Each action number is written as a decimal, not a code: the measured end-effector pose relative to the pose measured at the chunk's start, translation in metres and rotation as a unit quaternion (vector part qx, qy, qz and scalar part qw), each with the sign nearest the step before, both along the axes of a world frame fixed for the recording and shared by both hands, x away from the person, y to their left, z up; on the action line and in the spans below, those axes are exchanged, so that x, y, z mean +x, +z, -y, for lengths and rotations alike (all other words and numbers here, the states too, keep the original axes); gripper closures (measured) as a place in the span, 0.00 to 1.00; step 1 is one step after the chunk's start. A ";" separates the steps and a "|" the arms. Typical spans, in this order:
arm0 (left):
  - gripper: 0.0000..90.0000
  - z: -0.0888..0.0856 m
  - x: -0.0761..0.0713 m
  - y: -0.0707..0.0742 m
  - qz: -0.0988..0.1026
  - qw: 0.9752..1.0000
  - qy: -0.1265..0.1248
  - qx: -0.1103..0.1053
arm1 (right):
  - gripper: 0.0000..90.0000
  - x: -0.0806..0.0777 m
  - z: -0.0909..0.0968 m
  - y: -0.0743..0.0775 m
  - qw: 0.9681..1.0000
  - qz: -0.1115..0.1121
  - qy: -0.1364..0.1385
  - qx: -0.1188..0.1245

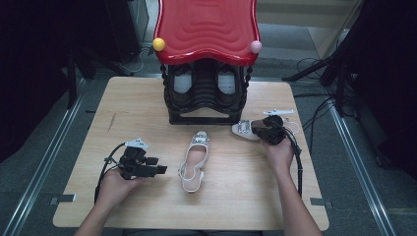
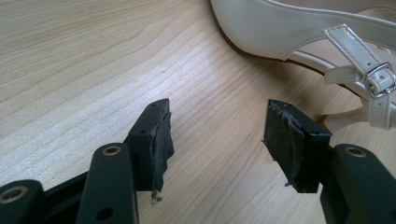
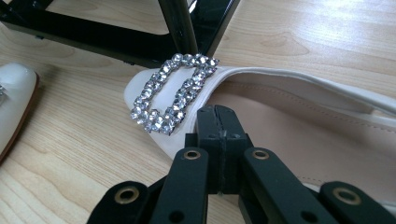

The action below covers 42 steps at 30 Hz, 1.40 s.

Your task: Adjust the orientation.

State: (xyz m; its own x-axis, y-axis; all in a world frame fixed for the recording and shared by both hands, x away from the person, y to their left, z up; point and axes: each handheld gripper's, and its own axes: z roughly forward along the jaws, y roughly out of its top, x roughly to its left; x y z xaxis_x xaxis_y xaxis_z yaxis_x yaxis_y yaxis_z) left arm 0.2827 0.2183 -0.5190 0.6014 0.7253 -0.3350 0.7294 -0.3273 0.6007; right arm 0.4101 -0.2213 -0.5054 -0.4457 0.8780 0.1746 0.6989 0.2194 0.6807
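Shoe (image 3: 299, 116) with a rhinestone buckle (image 3: 173, 93) lies at the table's (image 1: 147, 98) right, just in front of the black rack (image 1: 204, 119). Right gripper (image 3: 218, 116), jaws pressed together with nothing between them, sits over its toe opening. Second shoe (image 1: 195, 161) lies mid-table. Left gripper (image 2: 217, 135) rests near its heel strap (image 2: 355, 49), jaws spread apart and empty. 2 more shoes (image 1: 183, 81) sit in the rack under the red top (image 1: 206, 27).

Glossy white leather shoe (image 3: 299, 107), rhinestone buckle (image 3: 173, 93)
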 end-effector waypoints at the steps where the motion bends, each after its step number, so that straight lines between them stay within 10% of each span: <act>1: 0.46 0.000 0.000 0.000 0.000 1.000 -0.001 0.000 | 1.00 0.000 0.002 0.001 1.000 0.002 0.000 0.006; 10: 0.46 0.001 -0.001 0.000 0.001 1.000 -0.002 0.003 | 1.00 -0.012 0.038 0.039 0.998 0.053 -0.027 -0.014; 18: 0.46 0.003 -0.001 -0.001 -0.001 1.000 -0.007 0.007 | 1.00 -0.011 0.069 0.043 0.993 0.081 -0.076 -0.030; 28: 0.46 0.003 -0.001 -0.002 -0.001 1.000 -0.007 0.009 | 1.00 -0.002 0.078 0.020 0.998 0.023 -0.059 -0.003; 42: 0.46 0.004 0.004 0.000 0.012 1.000 -0.008 0.002 | 1.00 -0.021 0.066 0.021 1.000 0.007 -0.025 -0.004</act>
